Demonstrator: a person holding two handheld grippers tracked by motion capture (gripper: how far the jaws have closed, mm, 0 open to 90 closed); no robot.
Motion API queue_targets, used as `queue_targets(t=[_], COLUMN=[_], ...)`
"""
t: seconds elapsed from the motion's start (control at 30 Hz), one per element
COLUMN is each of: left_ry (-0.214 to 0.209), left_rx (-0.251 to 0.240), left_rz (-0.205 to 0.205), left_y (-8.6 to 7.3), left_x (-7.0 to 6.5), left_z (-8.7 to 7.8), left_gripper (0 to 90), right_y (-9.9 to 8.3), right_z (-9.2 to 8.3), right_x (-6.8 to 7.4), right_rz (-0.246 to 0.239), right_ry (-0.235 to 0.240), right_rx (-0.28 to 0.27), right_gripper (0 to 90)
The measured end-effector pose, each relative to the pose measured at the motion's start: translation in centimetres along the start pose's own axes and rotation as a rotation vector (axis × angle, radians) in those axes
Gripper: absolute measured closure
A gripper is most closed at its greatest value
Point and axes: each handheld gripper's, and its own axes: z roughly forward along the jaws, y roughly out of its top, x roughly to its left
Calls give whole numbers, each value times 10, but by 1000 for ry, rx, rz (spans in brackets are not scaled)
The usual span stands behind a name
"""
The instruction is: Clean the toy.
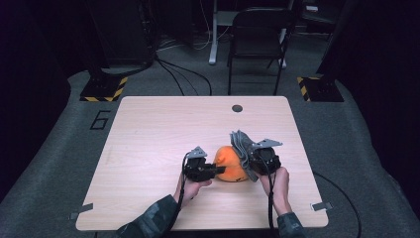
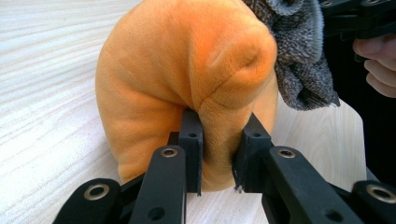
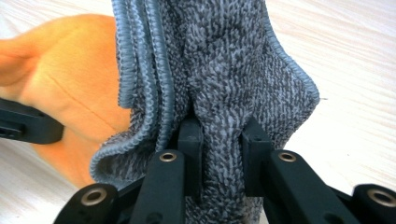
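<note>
An orange plush cloth [image 1: 230,162] lies bunched on the wooden table [image 1: 163,129] near its front edge. My left gripper [image 1: 218,170] is shut on a fold of the orange plush cloth [image 2: 187,79], its pads [image 2: 192,154] pinching the fabric. A grey terry towel [image 1: 241,144] hangs folded against the orange cloth's right side. My right gripper [image 1: 250,161] is shut on the grey towel [image 3: 224,70], with a thick fold squeezed between its pads [image 3: 190,149]. In the right gripper view the orange cloth [image 3: 74,74] sits to the left behind the towel.
A round dark grommet hole [image 1: 237,108] sits near the table's far edge. A black folding chair [image 1: 257,39] stands behind the table. Yellow-black striped stand bases [image 1: 105,88] rest on the floor at both far corners. The person's hand [image 2: 376,60] shows beside the towel.
</note>
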Motion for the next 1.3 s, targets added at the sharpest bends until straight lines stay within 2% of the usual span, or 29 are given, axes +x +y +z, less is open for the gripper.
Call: queue_targets(t=[0.13,0.17,0.2,0.23,0.27,0.3,0.33,0.37,0.47,0.5,0.53,0.57,0.7,0.73,0.8,0.87,0.9,0.97,1.0,1.03,1.17,1.3], left_ry=[5,8,8,5,11,11,14,13,13,12,11,11,9,6,5,6,3,3,0,-1,-5,-5], left_rx=[-5,-4,-4,2,-3,-1,-1,1,0,0,8,2,3,2,2,3,5,1,1,2,-1,-3], left_rz=[-5,-8,-8,10,11,16,16,0,11,13,21,10,13,12,11,15,16,12,8,8,-2,2], left_y=[0,0,0,0,0,0,0,-1,0,0,0,0,-1,0,-1,-1,-1,-1,-1,-1,-1,-1], left_x=[0,0,0,0,-2,-1,-1,-1,1,0,1,0,1,1,1,0,0,1,1,1,2,3], left_z=[-1,-1,-1,-1,-1,-1,-1,-1,-1,-1,-1,-1,-1,-1,0,0,0,0,0,0,0,0], left_gripper=[756,756,756,756,757,757,757,757,757,757,757,757,757,757,757,757,757,757,757,757,757,757], right_y=[5,11,11,14,16,18,17,17,14,14,14,14,8,4,3,-2,-4,-5,-7,-12,-22,-37], right_z=[-9,-20,-20,-24,-26,-25,-19,-16,-12,-13,-13,-13,-10,-8,-7,-3,-2,-1,1,7,20,42], right_x=[4,12,12,19,28,38,47,49,50,46,46,44,27,18,14,4,-2,-3,-7,-13,-24,-31], right_rz=[4,-14,-14,-23,-43,-79,-113,-126,-133,-149,-149,-148,-110,-81,-71,-27,-9,-9,-8,10,27,33], right_ry=[4,40,40,63,84,85,64,49,21,-3,-3,-14,-41,-47,-50,-21,-22,-30,-49,-56,-74,-75], right_rx=[-39,-88,-88,-111,-118,-109,-87,-84,-79,-67,-67,-62,-33,-17,-8,6,26,34,51,70,131,241], right_gripper=[756,757,757,756,756,755,756,756,755,755,755,754,753,753,753,753,752,753,753,753,753,749])
